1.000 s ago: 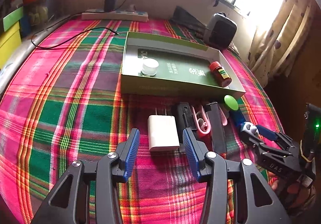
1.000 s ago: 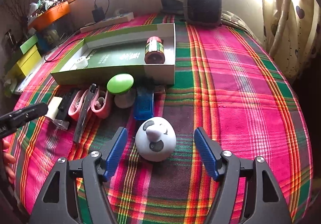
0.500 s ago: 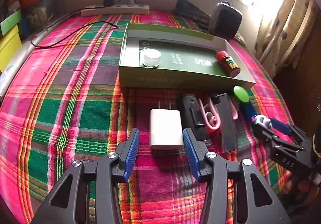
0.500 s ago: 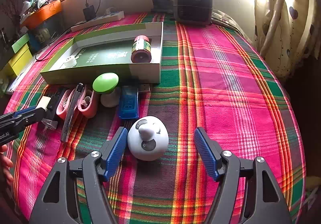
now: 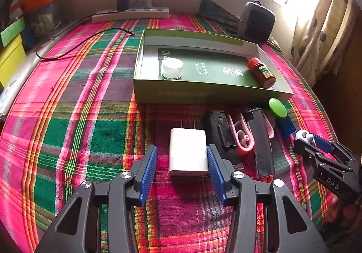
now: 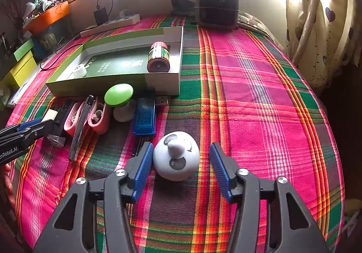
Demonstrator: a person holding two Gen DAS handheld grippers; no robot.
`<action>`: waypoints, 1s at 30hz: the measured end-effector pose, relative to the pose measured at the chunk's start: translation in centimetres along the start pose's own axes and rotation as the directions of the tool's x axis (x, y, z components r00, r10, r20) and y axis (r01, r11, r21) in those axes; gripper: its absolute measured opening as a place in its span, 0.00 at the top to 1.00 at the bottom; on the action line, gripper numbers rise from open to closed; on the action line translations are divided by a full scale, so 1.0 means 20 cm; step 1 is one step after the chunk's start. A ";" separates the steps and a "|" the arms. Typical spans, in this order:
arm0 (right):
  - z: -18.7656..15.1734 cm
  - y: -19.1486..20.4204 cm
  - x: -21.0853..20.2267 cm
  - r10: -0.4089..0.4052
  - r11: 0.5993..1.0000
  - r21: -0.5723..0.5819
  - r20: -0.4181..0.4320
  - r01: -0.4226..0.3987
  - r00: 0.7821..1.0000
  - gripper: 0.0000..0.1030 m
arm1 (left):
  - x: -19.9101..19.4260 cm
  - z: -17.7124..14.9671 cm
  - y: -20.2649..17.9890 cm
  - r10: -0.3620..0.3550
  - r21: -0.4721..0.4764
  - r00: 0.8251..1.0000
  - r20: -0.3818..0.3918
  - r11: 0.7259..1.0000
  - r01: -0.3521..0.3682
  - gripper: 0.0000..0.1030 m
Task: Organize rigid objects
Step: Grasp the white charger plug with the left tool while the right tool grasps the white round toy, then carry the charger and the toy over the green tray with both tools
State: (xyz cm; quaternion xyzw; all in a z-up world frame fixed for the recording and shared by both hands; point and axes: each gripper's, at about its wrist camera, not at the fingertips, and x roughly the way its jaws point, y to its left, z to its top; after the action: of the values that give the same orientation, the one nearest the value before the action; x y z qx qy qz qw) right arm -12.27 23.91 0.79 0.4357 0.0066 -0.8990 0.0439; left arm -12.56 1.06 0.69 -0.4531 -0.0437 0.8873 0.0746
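Plaid cloth [image 5: 90, 121]: both hand-held grippers, left [image 5: 182, 168] and right [image 6: 178, 168], jaws apart, have closed in around charger [image 5: 188, 153] and panda toy [image 6: 176, 155].

Bare plaid cloth [image 6: 260, 105] lies right of the green box [image 6: 113, 85]; cluttered items [image 6: 90, 114] crowd its front.

White charger [image 5: 188, 153] lies flat on plaid cloth; grey-white egg-shaped toy [image 6: 176, 156] sits upright.

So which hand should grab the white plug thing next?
Probably the left. The left hand-held gripper already has its open fingers on either side of the white charger, while the right hand-held gripper is around the white round toy.
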 end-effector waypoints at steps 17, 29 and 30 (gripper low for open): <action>-0.01 -0.01 -0.01 0.004 1.000 0.006 0.005 -0.004 1.000 0.60 | -0.01 0.00 0.03 -0.004 -0.021 1.000 0.007 1.000 0.004 0.68; 0.00 0.00 -0.01 0.010 1.000 0.007 0.005 -0.011 1.000 0.60 | -0.01 0.00 0.02 -0.003 -0.020 1.000 0.007 1.000 0.003 0.68; -0.01 -0.01 -0.01 0.010 1.000 0.006 0.005 -0.010 1.000 0.60 | -0.01 0.00 0.03 -0.004 -0.023 1.000 0.007 1.000 0.004 0.68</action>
State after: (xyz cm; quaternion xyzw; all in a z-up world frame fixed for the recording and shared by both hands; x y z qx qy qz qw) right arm -12.06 24.04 0.87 0.4338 0.0016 -0.8998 0.0472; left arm -12.46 0.49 0.68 -0.4506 -0.0548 0.8882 0.0710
